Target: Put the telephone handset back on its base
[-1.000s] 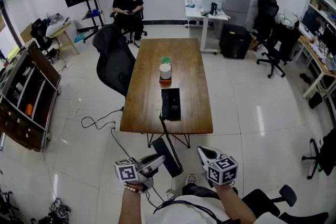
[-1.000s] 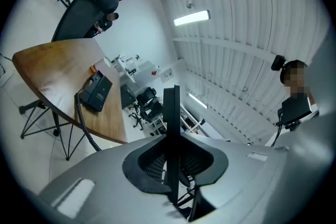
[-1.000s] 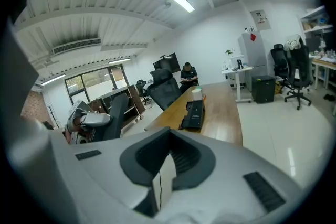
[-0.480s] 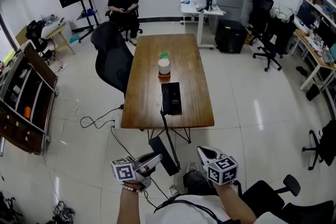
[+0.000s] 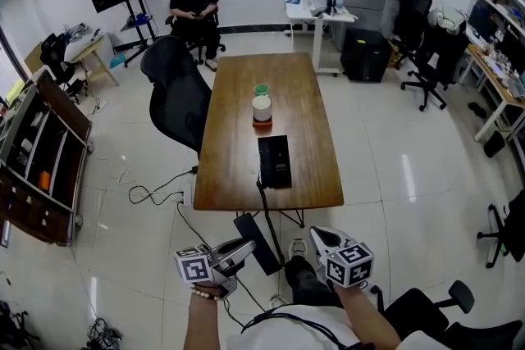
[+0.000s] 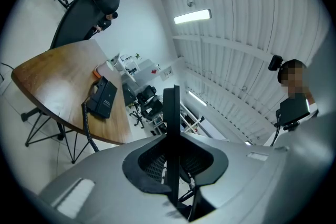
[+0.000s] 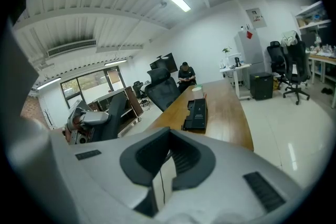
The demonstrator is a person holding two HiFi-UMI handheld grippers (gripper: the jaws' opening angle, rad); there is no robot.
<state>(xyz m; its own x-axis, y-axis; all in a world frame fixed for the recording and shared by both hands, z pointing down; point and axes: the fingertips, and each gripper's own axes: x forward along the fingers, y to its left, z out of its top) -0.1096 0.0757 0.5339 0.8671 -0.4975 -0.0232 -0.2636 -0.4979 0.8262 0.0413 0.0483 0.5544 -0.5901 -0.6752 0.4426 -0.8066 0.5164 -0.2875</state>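
White cup on table, telephone nearby

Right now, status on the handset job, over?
Left gripper shut on handset, short of table. Right gripper shut, empty. Base on table's near end, cord hanging off edge. Path looks clear.

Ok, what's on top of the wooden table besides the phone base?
Beyond the telephone base, a white container stands on an orange coaster, with a small green item just behind it. The container covers most of the coaster, and what it holds cannot be seen.
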